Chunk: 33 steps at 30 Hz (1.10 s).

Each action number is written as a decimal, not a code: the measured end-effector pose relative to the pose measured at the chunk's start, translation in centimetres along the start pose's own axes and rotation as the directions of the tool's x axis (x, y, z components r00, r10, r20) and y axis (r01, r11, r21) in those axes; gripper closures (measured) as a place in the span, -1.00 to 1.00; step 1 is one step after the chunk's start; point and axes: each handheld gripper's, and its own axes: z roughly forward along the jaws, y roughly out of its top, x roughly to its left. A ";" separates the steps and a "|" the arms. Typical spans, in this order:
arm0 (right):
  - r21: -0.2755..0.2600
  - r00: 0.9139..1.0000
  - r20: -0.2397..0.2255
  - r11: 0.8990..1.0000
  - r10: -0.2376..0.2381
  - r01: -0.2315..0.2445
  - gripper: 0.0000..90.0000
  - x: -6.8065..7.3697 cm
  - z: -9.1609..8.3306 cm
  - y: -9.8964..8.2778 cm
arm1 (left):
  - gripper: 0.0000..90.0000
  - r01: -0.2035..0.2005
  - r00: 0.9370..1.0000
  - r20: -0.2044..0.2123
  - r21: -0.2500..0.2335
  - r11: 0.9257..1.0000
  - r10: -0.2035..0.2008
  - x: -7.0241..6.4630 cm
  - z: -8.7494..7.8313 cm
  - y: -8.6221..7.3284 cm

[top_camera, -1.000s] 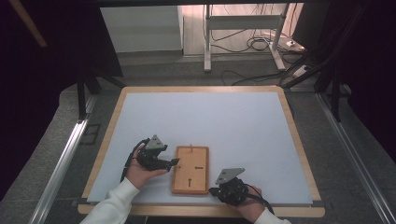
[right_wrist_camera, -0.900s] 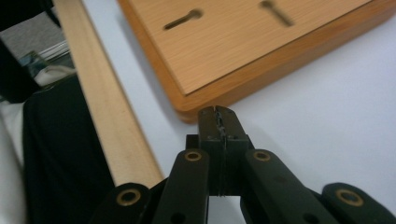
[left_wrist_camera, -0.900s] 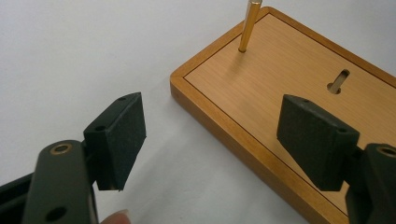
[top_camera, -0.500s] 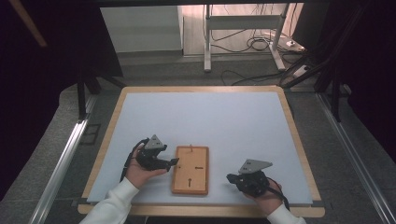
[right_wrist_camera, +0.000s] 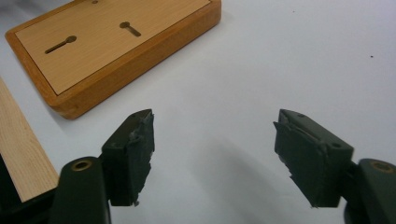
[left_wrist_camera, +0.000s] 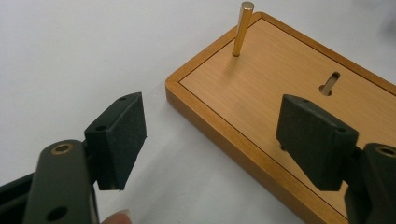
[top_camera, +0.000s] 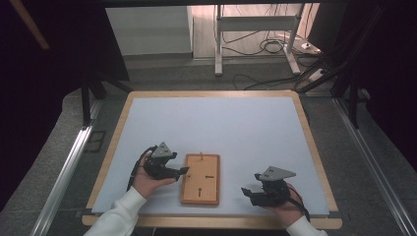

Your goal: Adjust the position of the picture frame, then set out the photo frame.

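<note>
A flat wooden board (top_camera: 200, 178) lies near the table's front edge, with a brass peg (left_wrist_camera: 243, 29) standing at its far end and keyhole slots (right_wrist_camera: 60, 44) cut in its face. My left gripper (top_camera: 181, 171) is at the board's left edge, open. In the left gripper view, the left gripper (left_wrist_camera: 215, 140) has one pad over the board and the other beside it, neither pressing. My right gripper (top_camera: 247, 191) rests on the white surface to the right of the board, apart from it. Its jaws have just been opening; the right gripper (right_wrist_camera: 215, 154) has nothing between them.
The white table top (top_camera: 221, 128) has a wooden rim (top_camera: 211, 93), whose front strip (right_wrist_camera: 18, 149) runs close beside the right gripper. Beyond the table stand a metal frame (top_camera: 255, 29) and cables (top_camera: 265, 46) on the floor.
The right gripper has moved right, away from the board's front right corner, and its jaws have opened. The left gripper and the board have stayed put.
</note>
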 end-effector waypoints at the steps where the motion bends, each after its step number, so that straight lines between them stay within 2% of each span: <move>1: 0.001 1.000 0.000 1.000 0.000 0.000 -0.41 -0.1 0.0 0.0 | -0.46 -0.001 1.000 0.000 -0.002 1.000 0.001 0.0 0.0 0.0; 6: 0.015 1.000 0.004 1.000 -0.002 0.002 -0.44 -0.1 0.3 -0.1 | -0.43 -0.007 1.000 -0.003 0.000 1.000 0.007 0.2 0.1 0.3; 10: 0.022 1.000 -0.001 1.000 -0.014 0.014 -0.44 0.3 0.4 0.0 | -0.38 -0.006 1.000 0.015 0.000 1.000 0.006 0.4 0.5 0.6; 19: 0.033 1.000 0.004 0.999 -0.012 0.012 -0.44 0.3 0.7 -0.1 | -0.36 -0.031 0.999 0.034 -0.045 0.998 0.033 0.9 1.1 1.9; 22: 0.038 1.000 0.005 0.999 -0.011 0.011 -0.45 0.2 0.8 -0.1 | -0.36 -0.031 0.999 0.027 -0.057 0.998 0.033 1.1 1.4 2.4; 26: 0.043 1.000 0.016 0.999 -0.009 0.008 -0.45 0.1 0.9 -0.1 | -0.37 -0.035 0.998 0.043 -0.053 0.998 0.038 1.2 2.2 3.0; 30: 0.047 1.000 0.023 0.999 -0.011 0.010 -0.45 0.1 0.8 -0.1 | -0.38 -0.063 0.996 0.068 -0.039 0.997 0.065 0.9 2.9 3.4; 33: 0.052 0.999 0.033 0.999 -0.016 0.014 -0.45 0.1 0.9 -0.2 | -0.37 -0.079 0.995 0.066 -0.025 0.997 0.080 0.7 3.3 3.6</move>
